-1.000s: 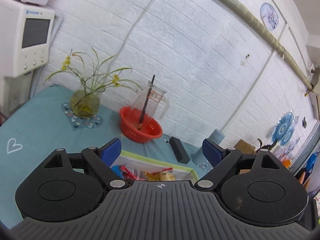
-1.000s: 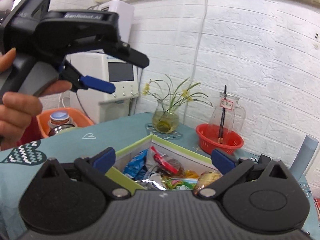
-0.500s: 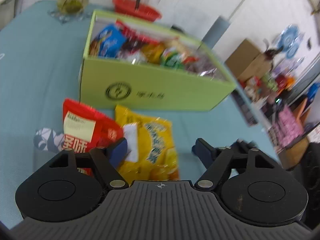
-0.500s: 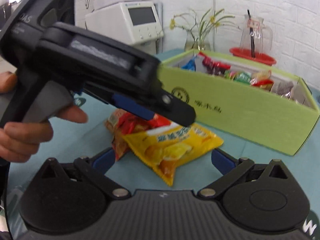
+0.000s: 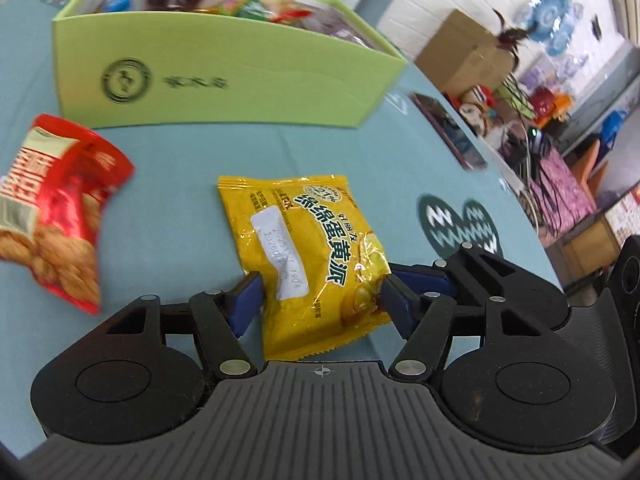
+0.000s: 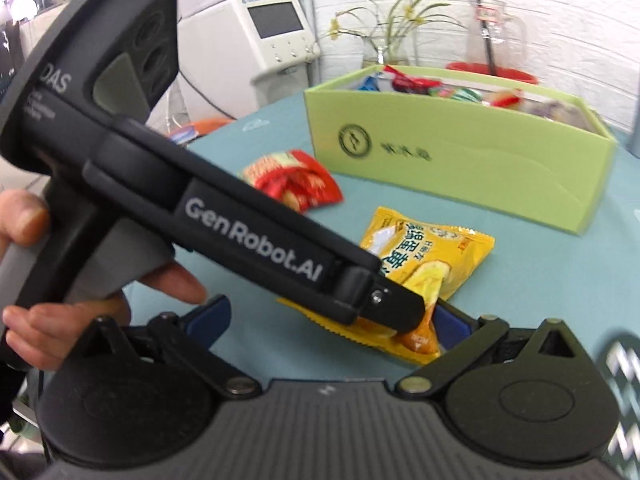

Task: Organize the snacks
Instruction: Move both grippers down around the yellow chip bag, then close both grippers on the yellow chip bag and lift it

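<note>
Left gripper (image 5: 320, 300) low over the teal table (image 5: 180, 200), blue fingers (image 5: 244, 304) spread, one on each side of the yellow snack packet (image 5: 316, 256). Pads sit just at the packet's near edges; can't tell if they actually touch. Packet lies flat on the table, in front of the green box (image 5: 224, 76) and apart from it.

Red snack packet (image 5: 52, 208) lies to the left of the yellow one, near the box's front left corner, blurred. Box is full of mixed snack packets (image 5: 248, 4).

Right gripper (image 6: 332, 320) fingers spread wide, nothing between them except the left gripper's body crossing in front. Its right finger (image 6: 450, 324) is just beside the yellow packet's near corner. A hand (image 6: 80, 300) holds the left gripper's grey handle.

Behind the box: red bowl (image 6: 492, 70), glass jug (image 6: 494, 40), flower vase (image 6: 384, 52), white machine (image 6: 256, 48).
</note>
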